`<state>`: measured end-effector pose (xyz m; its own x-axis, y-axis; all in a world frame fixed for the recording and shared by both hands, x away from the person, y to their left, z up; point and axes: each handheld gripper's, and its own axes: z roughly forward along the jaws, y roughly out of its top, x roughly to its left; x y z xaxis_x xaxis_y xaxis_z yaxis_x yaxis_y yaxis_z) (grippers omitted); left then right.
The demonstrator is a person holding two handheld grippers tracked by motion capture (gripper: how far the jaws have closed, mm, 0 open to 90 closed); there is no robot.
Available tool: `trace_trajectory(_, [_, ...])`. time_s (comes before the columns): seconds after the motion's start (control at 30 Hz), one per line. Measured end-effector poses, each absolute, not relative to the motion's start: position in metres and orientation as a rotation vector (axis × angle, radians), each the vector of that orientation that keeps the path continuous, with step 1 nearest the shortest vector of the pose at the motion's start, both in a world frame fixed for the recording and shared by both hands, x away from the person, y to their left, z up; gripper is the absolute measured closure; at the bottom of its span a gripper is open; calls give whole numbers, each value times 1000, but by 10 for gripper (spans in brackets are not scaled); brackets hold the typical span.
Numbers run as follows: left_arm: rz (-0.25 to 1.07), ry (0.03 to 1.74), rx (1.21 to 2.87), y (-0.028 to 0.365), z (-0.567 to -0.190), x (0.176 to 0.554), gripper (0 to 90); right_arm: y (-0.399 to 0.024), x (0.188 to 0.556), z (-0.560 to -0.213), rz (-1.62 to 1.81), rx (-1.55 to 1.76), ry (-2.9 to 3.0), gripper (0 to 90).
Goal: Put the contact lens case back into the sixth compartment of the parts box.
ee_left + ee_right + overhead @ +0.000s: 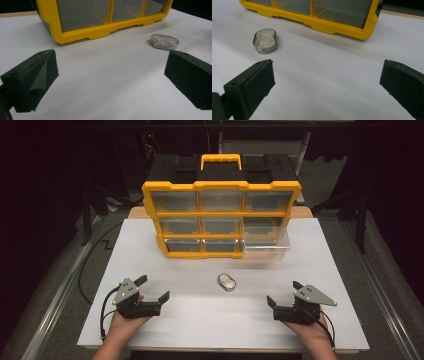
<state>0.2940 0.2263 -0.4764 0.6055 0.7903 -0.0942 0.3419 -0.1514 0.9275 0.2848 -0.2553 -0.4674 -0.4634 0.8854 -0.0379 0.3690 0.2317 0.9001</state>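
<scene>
Two tools, left tool (154, 288) and right tool (283, 292), are held wide apart, empty, low in frame. Small clear case (227, 282) is seen mid-frame on desk (200, 320), below yellow organizer (220, 215).

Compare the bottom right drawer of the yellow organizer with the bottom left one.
The bottom right drawer is pulled out toward the person, past the yellow frame; the bottom left drawer sits pushed in, flush. The right one's clear walls show above the white table; the left shows only its front. Both are clear plastic and look empty.
</scene>
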Motion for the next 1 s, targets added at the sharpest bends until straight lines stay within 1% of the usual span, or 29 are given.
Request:
trace_trajectory(0.4, [530,911,1735,225,-475,292,2,-246,289,-470,1122,1124,2029,0])
trace_trajectory(1.0, [516,885,1751,222,-476,291,2,-227,294,-472,1105,1111,2139,0])
